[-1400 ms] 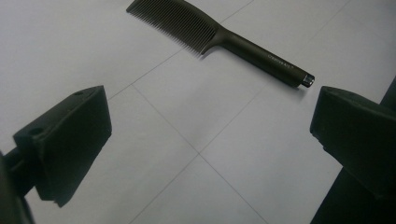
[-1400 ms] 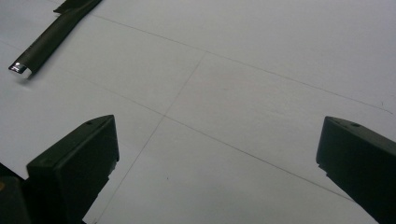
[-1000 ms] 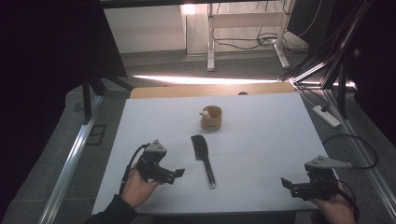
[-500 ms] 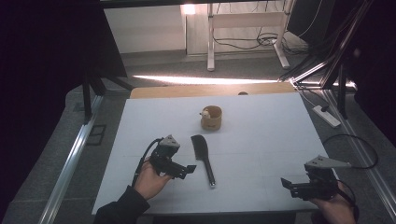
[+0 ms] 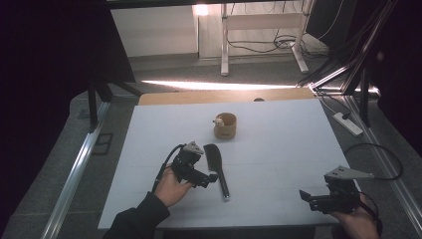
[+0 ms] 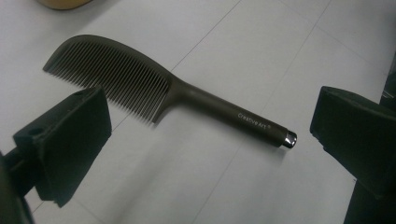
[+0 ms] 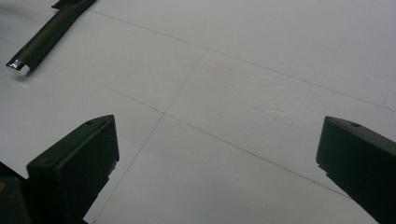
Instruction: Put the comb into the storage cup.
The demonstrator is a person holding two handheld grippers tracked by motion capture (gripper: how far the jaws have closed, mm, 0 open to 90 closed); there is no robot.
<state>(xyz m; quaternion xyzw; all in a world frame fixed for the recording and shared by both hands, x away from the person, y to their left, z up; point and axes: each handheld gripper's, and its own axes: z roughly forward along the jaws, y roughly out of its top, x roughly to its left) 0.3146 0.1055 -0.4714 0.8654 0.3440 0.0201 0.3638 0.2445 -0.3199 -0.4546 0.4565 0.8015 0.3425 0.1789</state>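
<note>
A dark comb (image 5: 218, 167) with a long handle and a silver end cap lies flat on the white table (image 5: 278, 139), teeth toward the left. In the left gripper view the comb (image 6: 177, 91) stretches across between the jaws, a little ahead of them. My left gripper (image 5: 211, 179) is open just left of the comb's handle, not touching it. My right gripper (image 5: 304, 196) is open near the table's front right, with bare table between its jaws. The comb's handle end (image 7: 35, 46) shows at the top left of the right gripper view.
A small tan wooden cup (image 5: 225, 125) stands behind the comb at mid table. A wooden strip (image 5: 219, 95) runs along the table's far edge. Metal frame rails (image 5: 74, 174) flank both sides, and a power strip (image 5: 347, 123) lies on the floor at right.
My left gripper has moved right and forward, closing in on the comb's handle. The right gripper has stayed in place.
</note>
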